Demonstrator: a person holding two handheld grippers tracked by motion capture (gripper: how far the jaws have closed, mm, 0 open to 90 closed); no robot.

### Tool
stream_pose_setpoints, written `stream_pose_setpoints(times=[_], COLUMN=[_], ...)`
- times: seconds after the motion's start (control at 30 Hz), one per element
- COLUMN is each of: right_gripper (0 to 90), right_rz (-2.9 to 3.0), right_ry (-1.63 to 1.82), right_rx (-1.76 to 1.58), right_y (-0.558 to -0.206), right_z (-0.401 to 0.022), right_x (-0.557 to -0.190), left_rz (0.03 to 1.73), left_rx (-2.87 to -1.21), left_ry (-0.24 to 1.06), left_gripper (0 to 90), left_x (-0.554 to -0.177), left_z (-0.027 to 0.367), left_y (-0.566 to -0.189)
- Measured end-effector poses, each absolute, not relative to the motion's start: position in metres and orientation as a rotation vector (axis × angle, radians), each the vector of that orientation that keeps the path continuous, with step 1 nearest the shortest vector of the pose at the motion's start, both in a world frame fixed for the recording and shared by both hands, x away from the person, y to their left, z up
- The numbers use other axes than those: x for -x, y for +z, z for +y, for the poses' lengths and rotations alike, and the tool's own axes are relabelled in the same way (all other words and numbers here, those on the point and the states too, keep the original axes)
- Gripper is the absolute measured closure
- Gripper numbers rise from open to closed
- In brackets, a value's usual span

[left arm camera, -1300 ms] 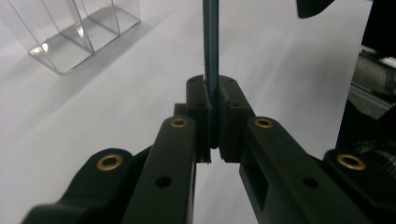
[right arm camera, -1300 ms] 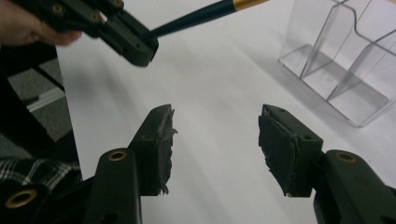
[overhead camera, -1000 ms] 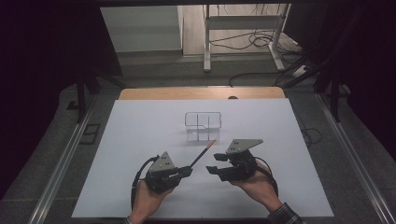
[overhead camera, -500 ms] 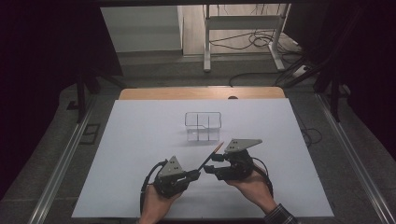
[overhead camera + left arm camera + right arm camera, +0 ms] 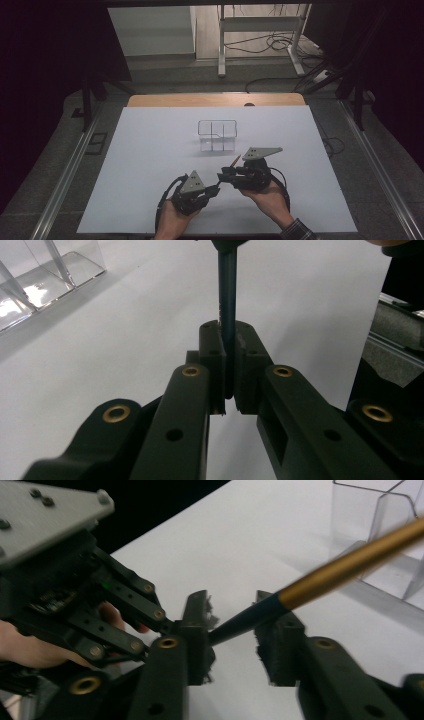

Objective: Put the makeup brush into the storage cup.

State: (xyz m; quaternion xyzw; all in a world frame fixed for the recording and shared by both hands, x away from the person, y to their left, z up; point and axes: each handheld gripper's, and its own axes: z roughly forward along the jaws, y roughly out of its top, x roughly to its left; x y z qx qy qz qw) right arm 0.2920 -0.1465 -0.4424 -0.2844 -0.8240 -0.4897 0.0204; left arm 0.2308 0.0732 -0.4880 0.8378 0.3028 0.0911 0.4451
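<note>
High view: white table, clear divided organizer mid-table, both grippers near the front edge. Left gripper clamped tight on dark end of the pen. Right gripper jaws just closing, pads apart either side of the pen's dark section, gold barrel angling toward the organizer.

White table top with a wooden strip along its far edge; clear plastic organizer with compartments standing upright past mid-table; metal rails down both sides; beyond, a white frame and loose cables on the floor
</note>
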Motion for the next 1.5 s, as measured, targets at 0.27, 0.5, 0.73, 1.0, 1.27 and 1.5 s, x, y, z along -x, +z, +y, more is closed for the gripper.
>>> stream_pose_setpoints(times=[0.27, 0.5, 0.73, 1.0, 1.27, 1.5], right_gripper=[82.5, 82.5, 82.4, 82.4, 82.4, 82.4], right_rz=[-2.553, -2.601, -2.654, -2.699, -2.730, -2.738], right_ry=[-1.503, -1.460, -1.414, -1.373, -1.351, -1.340], right_rx=[0.861, 0.868, 0.828, 0.784, 0.744, 0.728], right_y=[-0.442, -0.443, -0.446, -0.447, -0.448, -0.449], right_z=[-0.145, -0.147, -0.144, -0.138, -0.133, -0.130], right_x=[-0.292, -0.294, -0.292, -0.289, -0.286, -0.285], left_rz=[0.794, 0.813, 0.789, 0.753, 0.722, 0.707], left_rx=[-2.085, -2.052, -2.002, -1.951, -1.914, -1.901], left_ry=[0.213, 0.221, 0.216, 0.202, 0.153, 0.122], left_gripper=[62.7, 43.4, 34.4, 36.4, 45.7, 50.0], left_x=[-0.235, -0.239, -0.242, -0.245, -0.250, -0.256], left_z=[0.082, 0.099, 0.112, 0.117, 0.111, 0.104], left_y=[-0.484, -0.473, -0.457, -0.438, -0.429, -0.427])
